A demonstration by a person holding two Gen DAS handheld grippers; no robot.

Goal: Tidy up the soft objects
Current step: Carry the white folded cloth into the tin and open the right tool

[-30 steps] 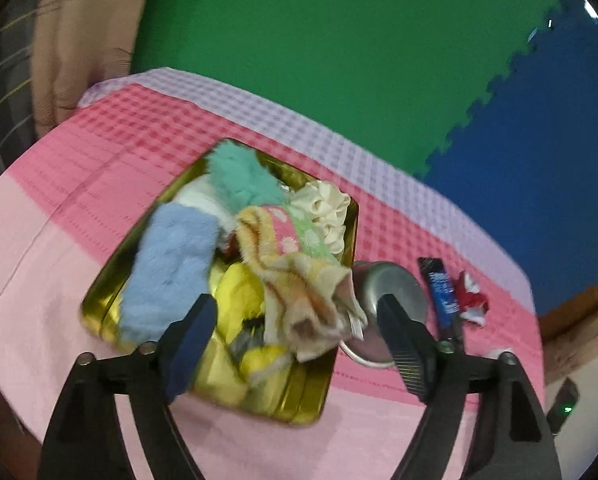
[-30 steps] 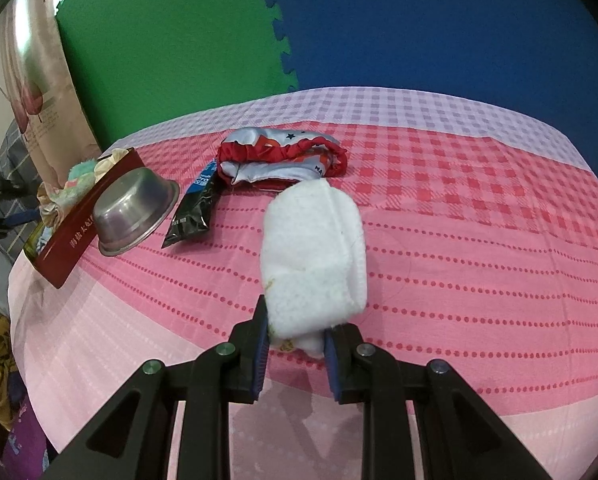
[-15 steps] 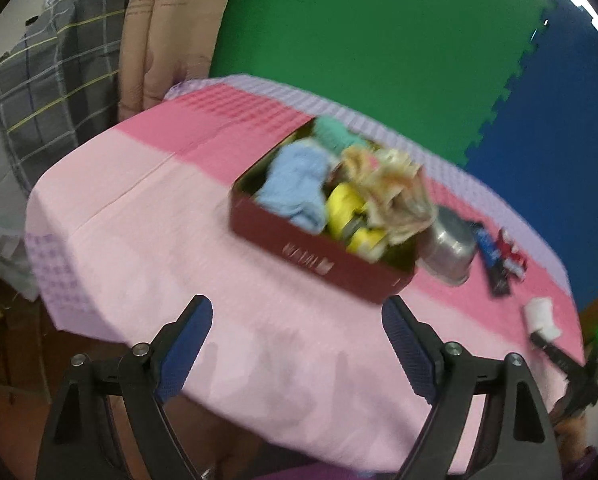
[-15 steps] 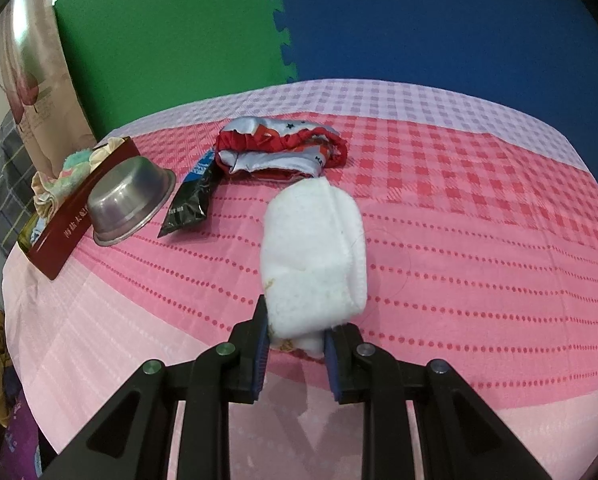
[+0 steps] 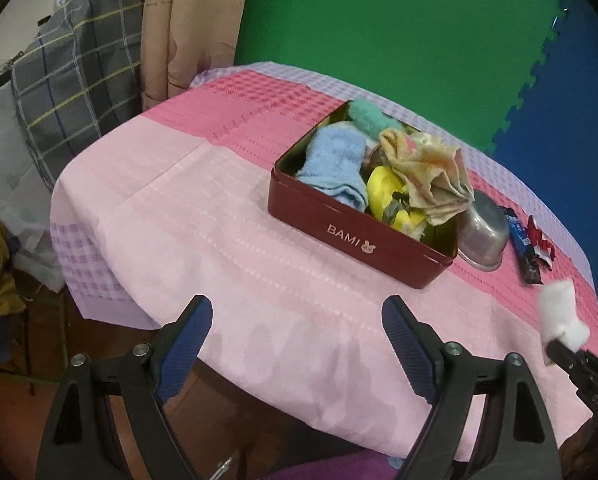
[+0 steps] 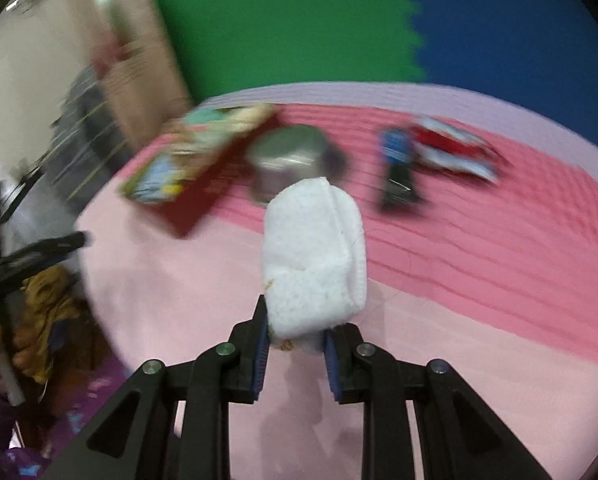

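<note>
Over the near edge of the bench [image 5: 203, 216], the left claw [image 5: 297, 330] is hanging with its blue-padded fingers [image 5: 187, 334] spread wide apart and nothing between them. Toward the far edge, the red tin [image 5: 351, 236] marked BAMI is sitting on the pink cloth, packed with soft things: a blue towel [image 5: 333, 168], a teal fluffy piece [image 5: 369, 118], a peach patterned cloth [image 5: 431, 178] draping over the tin's right rim, and yellow items [image 5: 383, 194] underneath. Just beside the tin's right wall, a metal bowl [image 5: 483, 234] is lying upside down, with a dark sachet [image 5: 523, 250] and a red wrapper [image 5: 541, 242] close by on its right.

At the right edge of the bench, the right claw [image 6: 295, 342] is clenching the lower end of a white fluffy roll [image 6: 315, 256], which is standing up from the pads and lifted off the cloth. From the right wrist, the tin [image 6: 203, 172], bowl [image 6: 289, 160], sachet [image 6: 397, 170] and wrapper [image 6: 453, 148] are appearing blurred beyond the roll. From the left wrist, the same roll [image 5: 561, 314] is showing at the far right, apart from the tin
</note>
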